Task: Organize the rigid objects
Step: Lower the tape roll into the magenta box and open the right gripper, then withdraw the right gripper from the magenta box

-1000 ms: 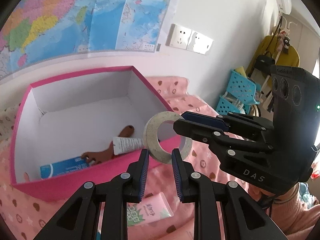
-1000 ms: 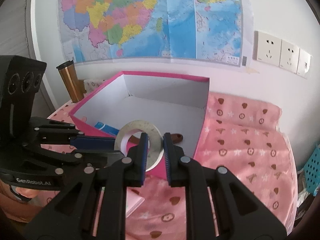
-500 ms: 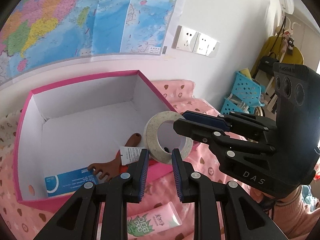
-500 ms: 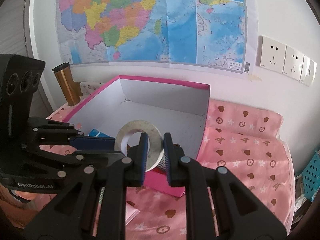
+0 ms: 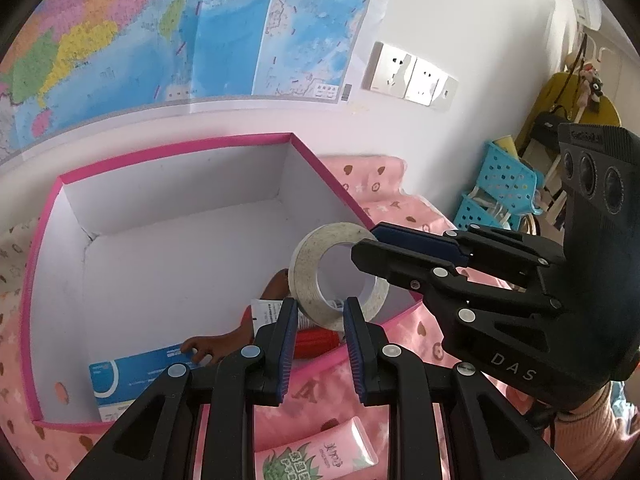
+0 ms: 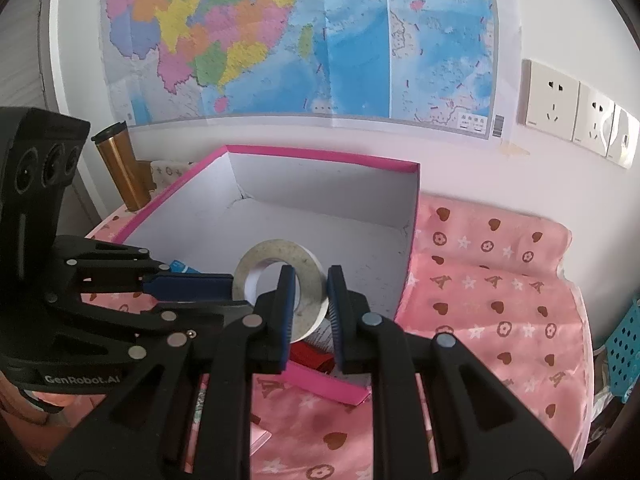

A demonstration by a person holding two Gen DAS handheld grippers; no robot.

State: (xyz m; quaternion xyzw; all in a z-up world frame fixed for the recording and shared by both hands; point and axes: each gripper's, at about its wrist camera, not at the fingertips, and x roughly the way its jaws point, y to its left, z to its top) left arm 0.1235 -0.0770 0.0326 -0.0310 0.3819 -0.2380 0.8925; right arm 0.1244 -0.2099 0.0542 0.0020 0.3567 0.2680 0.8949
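Note:
A white tape roll (image 5: 308,276) is held on edge above the near right corner of a pink box (image 5: 180,150) with a white inside. Both grippers are shut on it: my left gripper (image 5: 320,312) pinches its lower rim, my right gripper (image 6: 312,292) pinches its right side. The roll also shows in the right wrist view (image 6: 276,258). In the box (image 6: 320,158) lie a blue carton (image 5: 136,372), a brown wooden piece (image 5: 224,346), a white tube (image 5: 268,312) and a red item (image 5: 316,342).
A green-and-pink tube (image 5: 316,456) lies on the pink cloth (image 6: 488,300) in front of the box. A gold tumbler (image 6: 120,164) stands behind the box at the left. Blue baskets (image 5: 504,192) stand to the right. A map and sockets are on the wall.
Both grippers, with the tape roll between them, have risen and moved over the box's near corner. More of the box's inside shows now.

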